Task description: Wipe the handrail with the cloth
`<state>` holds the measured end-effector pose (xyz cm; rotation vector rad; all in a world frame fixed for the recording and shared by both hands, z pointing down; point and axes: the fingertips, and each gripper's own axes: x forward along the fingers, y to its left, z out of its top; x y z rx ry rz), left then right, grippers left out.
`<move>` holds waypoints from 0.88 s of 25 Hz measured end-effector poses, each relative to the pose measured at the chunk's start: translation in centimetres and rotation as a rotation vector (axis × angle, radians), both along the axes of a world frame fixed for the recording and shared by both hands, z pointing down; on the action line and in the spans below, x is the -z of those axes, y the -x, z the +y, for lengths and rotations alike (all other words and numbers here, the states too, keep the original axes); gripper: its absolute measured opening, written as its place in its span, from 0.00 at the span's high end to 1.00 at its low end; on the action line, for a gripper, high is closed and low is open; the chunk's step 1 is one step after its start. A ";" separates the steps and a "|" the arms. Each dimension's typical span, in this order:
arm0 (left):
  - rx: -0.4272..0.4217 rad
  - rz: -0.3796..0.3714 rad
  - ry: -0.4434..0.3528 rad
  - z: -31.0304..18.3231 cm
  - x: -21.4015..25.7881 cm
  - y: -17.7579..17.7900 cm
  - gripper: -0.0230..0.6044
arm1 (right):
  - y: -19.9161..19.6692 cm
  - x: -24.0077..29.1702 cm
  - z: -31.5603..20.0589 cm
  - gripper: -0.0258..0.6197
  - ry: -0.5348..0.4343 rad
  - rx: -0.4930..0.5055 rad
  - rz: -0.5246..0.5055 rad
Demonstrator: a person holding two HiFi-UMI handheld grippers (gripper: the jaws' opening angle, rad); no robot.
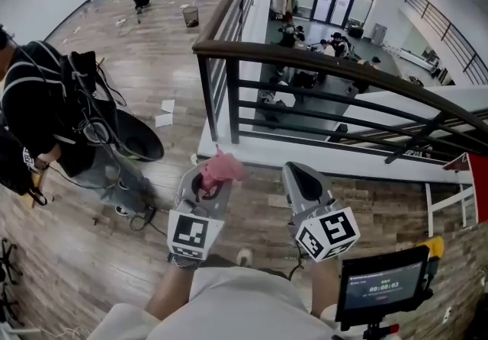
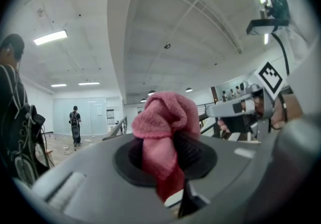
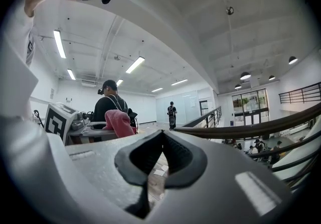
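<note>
**What do the grippers hold?**
The left gripper (image 2: 165, 153) has its jaws clamped on a bunched pink cloth (image 2: 163, 120), which bulges up past the tips. The right gripper (image 3: 160, 140) has its jaws meeting at the tips, with nothing between them.

**Where is the handrail?**
The dark handrail (image 1: 320, 60) runs ahead of both grippers. It slopes down to the right from a corner post (image 1: 232, 102), well apart from the cloth.

**How much room is there?**
Bare wood floor (image 1: 263, 209) lies between the grippers and the railing. A person in black (image 1: 38, 110) stands close at the left, and a small screen (image 1: 385, 285) sits at the lower right.

**Any writing?**
Each gripper's marker cube (image 1: 329, 233) carries black-and-white squares. The screen's digits are too small to read.
</note>
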<state>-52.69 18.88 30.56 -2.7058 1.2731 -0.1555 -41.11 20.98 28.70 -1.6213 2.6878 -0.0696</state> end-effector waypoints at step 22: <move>-0.020 -0.011 0.007 -13.2 -0.9 -2.4 0.81 | -1.9 -0.7 -12.5 0.96 0.007 0.004 -0.008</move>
